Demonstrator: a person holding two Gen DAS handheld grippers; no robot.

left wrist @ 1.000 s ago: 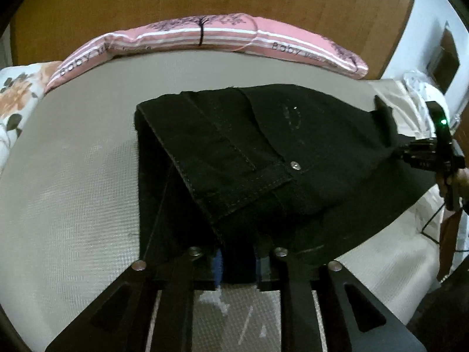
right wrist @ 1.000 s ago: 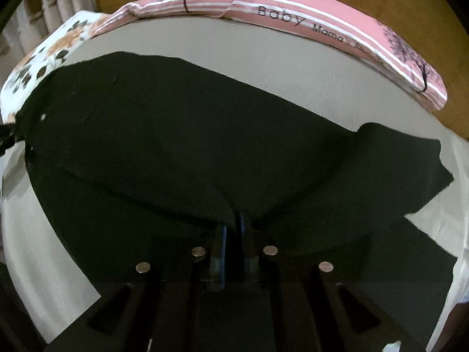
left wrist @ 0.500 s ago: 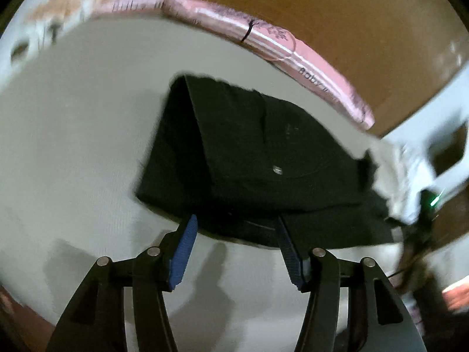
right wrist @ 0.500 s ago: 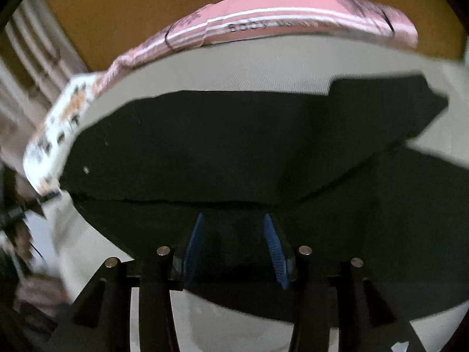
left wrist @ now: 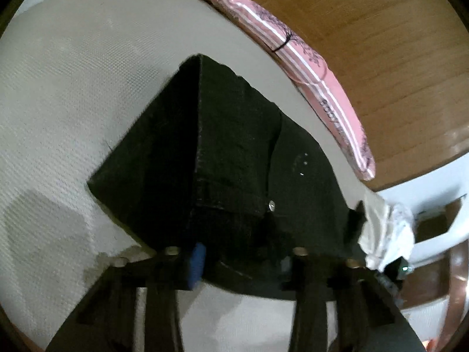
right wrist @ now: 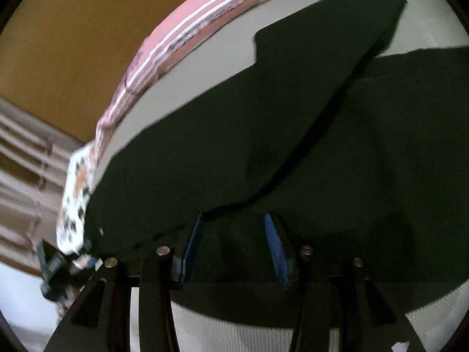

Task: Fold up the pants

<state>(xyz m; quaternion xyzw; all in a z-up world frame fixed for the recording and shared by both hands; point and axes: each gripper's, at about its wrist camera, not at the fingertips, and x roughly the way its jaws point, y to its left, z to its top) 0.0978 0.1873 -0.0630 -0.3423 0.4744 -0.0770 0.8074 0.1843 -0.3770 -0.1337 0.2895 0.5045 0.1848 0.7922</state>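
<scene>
Black denim pants lie half-folded on bed, directly ahead of both spread tongs, left, right. Soft, heavyish, limp; likely best gripped at thick waistband hem.

Matt black denim pants with pale stitching and shiny metal rivet; coarse-woven beige mattress cover; glossy brown wooden headboard

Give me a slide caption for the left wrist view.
Open left hand-held gripper poised at the near edge of folded black pants on a beige mattress.
</scene>
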